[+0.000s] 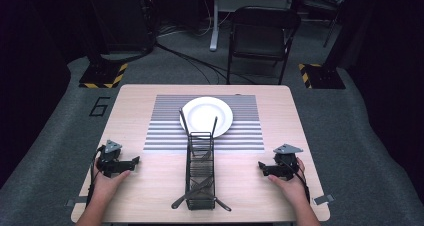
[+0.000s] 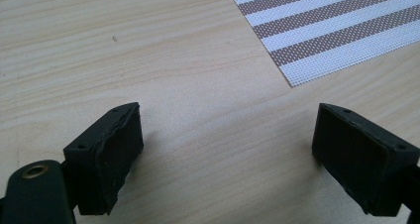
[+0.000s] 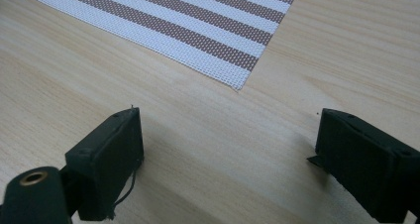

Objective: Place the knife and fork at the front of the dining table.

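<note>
Left gripper (image 1: 131, 162): lower left of the high view, resting on the table (image 1: 140, 191), held by the person's left hand (image 1: 106, 182). Jaws point toward frame centre. In the left gripper view the gripper (image 2: 225, 149) has both jaws wide apart w/ bare wood between them; nothing held. A corner of the striped mat (image 2: 341, 30) sits in the upper right of that view, apart from the jaws.

Right gripper (image 1: 263, 167): lower right of the high view, also on the table, held by the right hand (image 1: 292, 182). Jaws point toward centre, i.e. facing the left gripper. In the right gripper view the gripper (image 3: 228, 149) is likewise fully spread, wood only between the jaws; nothing held. The mat corner (image 3: 218, 45) lies in the upper middle of that view, near but not touching.

Wire rack (image 1: 200, 168): bottom centre of the high view, between the two grippers and well apart from each. It is long and narrow, running from the near table edge up toward the mat (image 1: 165, 131). Dark utensils (image 1: 197, 191) lie in its near end, handles sticking out at the bottom; two more (image 1: 184, 121) stand tilted at its far end.

White plate (image 1: 206, 115): centre of frame, on the mat, just beyond the rack's far end. The tilted utensils overlap it in the picture; contact can't be told.
</note>
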The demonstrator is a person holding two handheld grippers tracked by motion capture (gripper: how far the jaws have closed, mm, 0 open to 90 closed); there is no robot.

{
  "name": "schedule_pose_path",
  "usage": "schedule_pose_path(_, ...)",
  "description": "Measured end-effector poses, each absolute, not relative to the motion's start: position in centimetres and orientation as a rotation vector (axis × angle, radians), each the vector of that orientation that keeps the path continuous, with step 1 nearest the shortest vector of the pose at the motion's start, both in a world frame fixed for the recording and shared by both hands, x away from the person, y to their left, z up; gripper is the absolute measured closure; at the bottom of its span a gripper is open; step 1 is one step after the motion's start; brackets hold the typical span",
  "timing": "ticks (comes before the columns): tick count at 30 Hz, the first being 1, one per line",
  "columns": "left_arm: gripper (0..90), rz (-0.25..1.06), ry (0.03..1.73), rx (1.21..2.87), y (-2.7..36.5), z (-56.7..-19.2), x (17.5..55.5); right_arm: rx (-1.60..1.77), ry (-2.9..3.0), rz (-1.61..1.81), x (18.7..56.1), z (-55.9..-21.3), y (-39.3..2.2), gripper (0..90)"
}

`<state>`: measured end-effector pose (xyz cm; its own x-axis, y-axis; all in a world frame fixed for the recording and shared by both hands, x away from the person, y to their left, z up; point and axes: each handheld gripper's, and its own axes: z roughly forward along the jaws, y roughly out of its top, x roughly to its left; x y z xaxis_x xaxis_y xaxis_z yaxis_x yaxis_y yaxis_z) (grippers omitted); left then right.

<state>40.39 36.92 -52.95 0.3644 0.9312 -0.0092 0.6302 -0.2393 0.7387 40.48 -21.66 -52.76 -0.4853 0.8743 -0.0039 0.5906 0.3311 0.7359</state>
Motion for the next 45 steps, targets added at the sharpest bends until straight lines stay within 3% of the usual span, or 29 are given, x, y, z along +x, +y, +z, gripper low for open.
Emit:
schedule_pose_path(29,12.7,0.589,1.365,1.958,36.71,-52.94,40.26,1.300,2.199,0.962,40.50,-52.75,-21.61,11.4)
schedule_pose_path(37,12.7,0.589,1.365,1.958,36.71,-52.94,40.27,1.297,2.194,0.974,40.43,-52.71,-21.62,15.9)
schedule_pose_path(45,12.7,0.589,1.365,1.958,36.71,-52.94,40.27,1.283,2.217,0.977,40.37,-52.38,-21.42,26.9)
